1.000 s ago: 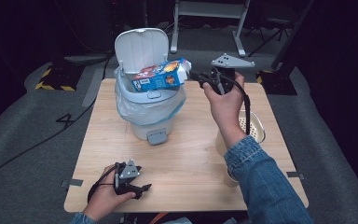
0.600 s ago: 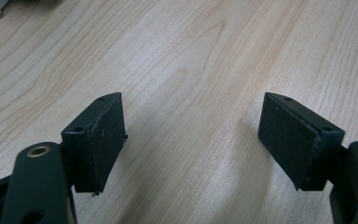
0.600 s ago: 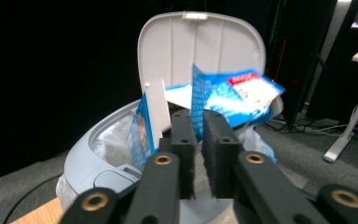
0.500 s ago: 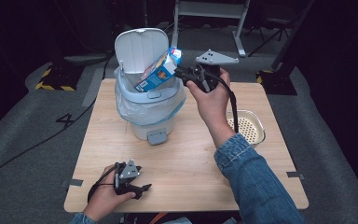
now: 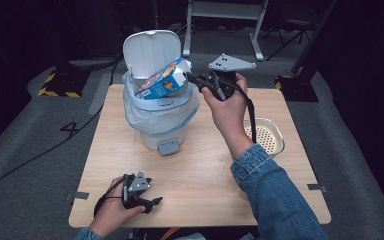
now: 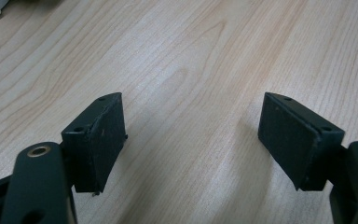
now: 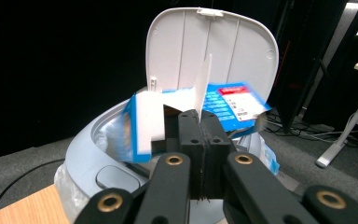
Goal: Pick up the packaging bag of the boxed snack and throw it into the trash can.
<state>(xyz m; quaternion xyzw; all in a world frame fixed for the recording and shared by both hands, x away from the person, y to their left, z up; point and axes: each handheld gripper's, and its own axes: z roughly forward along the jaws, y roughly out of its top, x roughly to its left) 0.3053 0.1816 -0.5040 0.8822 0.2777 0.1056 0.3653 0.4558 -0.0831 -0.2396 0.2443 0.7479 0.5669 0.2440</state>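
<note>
The blue carton [image 5: 163, 80] now lies lower than half a second ago: its far end has tipped down into the mouth of the bin [image 5: 161, 112], while the near, opened end rests over the rim toward the right gripper [image 5: 194, 78]. One second ago the carton was almost level above the bin. The right hand [image 5: 227, 107] has also moved a little closer to the bin. The left gripper [image 5: 147, 201] has stayed in its place near the front left edge of the table [image 5: 200, 170].

From the high view I cannot tell well how the right gripper's jaws stand. The right gripper view makes it clear: the right gripper [image 7: 199, 122] is pressed together on a thin white flap of the carton [image 7: 233, 103], with the bin's raised lid [image 7: 213, 49] just behind. The plastic liner [image 5: 180, 111] hanging around the bin and the small basket [image 5: 265, 135] at the right side of the table I see from the high view.

In the left gripper view the left gripper [image 6: 192, 133] is spread wide, with bare wood of the table [image 6: 182, 56] between the pads [image 6: 110, 127].
</note>
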